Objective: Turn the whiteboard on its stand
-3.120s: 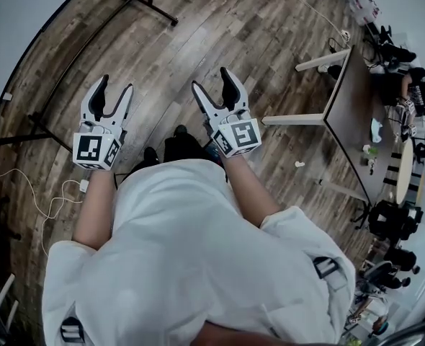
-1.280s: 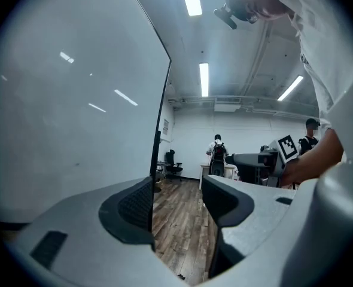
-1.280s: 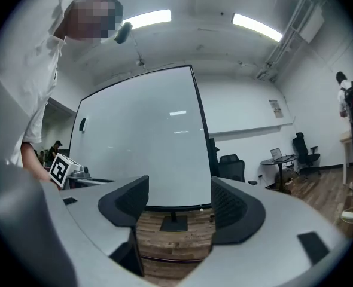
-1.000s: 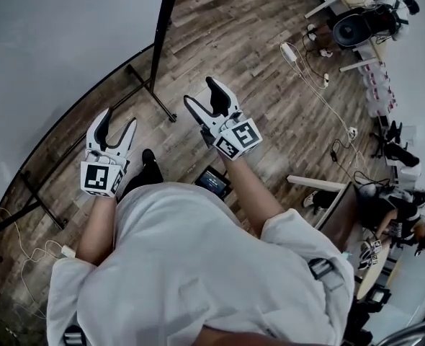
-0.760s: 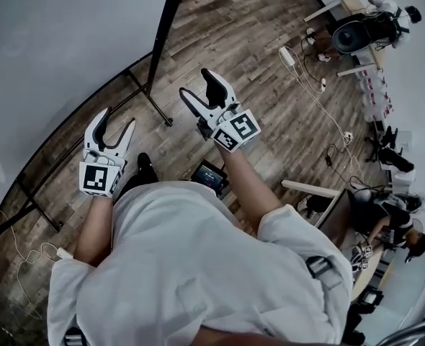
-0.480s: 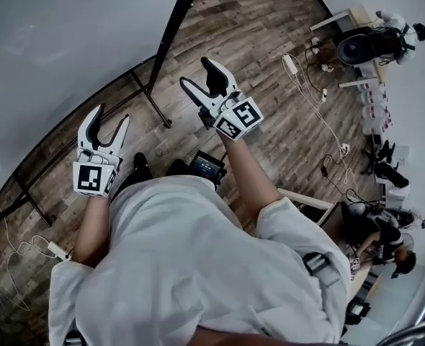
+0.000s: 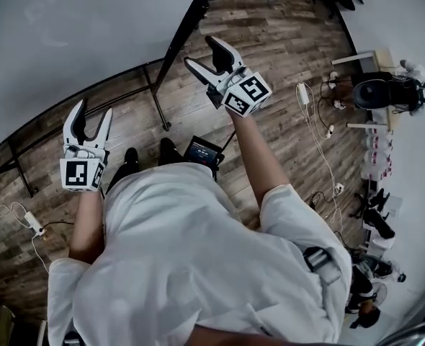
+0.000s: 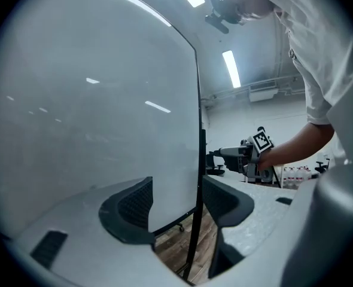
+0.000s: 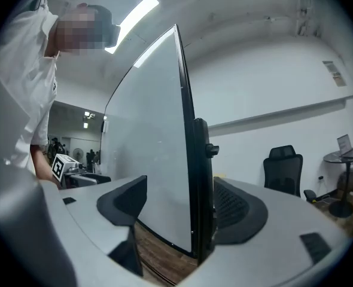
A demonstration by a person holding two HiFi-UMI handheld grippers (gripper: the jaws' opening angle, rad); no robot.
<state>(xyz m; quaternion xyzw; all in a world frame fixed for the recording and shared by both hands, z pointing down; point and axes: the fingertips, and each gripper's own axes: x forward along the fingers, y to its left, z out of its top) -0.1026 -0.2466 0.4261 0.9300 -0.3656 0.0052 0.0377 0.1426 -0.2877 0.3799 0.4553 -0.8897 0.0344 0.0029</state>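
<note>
The whiteboard (image 7: 68, 34) fills the upper left of the head view, and its black side frame (image 7: 187, 31) slants down to the stand's legs (image 7: 157, 99). My right gripper (image 7: 204, 55) is raised at that side edge. In the right gripper view, the black frame (image 9: 199, 178) stands between the jaws of the right gripper (image 9: 179, 202), close to the right pad (image 9: 236, 205). The jaws are opening. My left gripper (image 7: 90, 114) hangs open by the board's lower edge. Its own view shows the left gripper (image 8: 176, 205) with the board (image 8: 93, 130) ahead, untouched.
A small dark device with a screen (image 7: 202, 150) lies on the wooden floor by my feet. Cables (image 7: 320, 121) and a power strip (image 7: 29, 222) trail across the floor. A black office chair (image 9: 284, 169) stands beyond the board. Seated people and furniture (image 7: 392, 92) are at far right.
Both grippers have come closer to the board. The right one rose up and forward to the side frame, while the left one drifted left along the lower edge.
</note>
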